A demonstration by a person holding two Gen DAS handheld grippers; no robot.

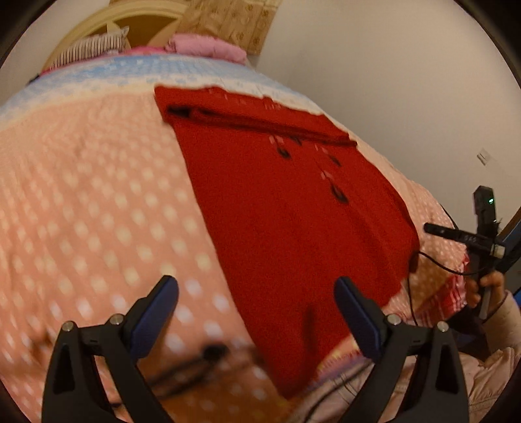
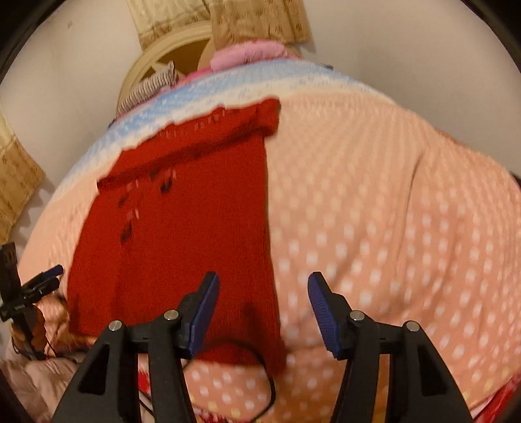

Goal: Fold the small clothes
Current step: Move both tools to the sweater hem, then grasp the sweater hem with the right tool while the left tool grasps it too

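Both the left gripper (image 1: 255,312) and right gripper (image 2: 263,312) hang spread wide, pinching nothing, over the red sweater (image 1: 286,208) lying flat on the dotted blanket (image 1: 97,211), probably ready for folding.

I'm in a bedroom at home. A bed (image 1: 97,195) under a dotted peach blanket (image 2: 390,195) fills my view. Pink pillows (image 1: 202,47) lean against its cream headboard (image 1: 97,24).

A bed with a peach dotted blanket (image 1: 97,201) meets plain white walls (image 1: 390,81); its cream headboard (image 2: 156,68) stands at the far edge.
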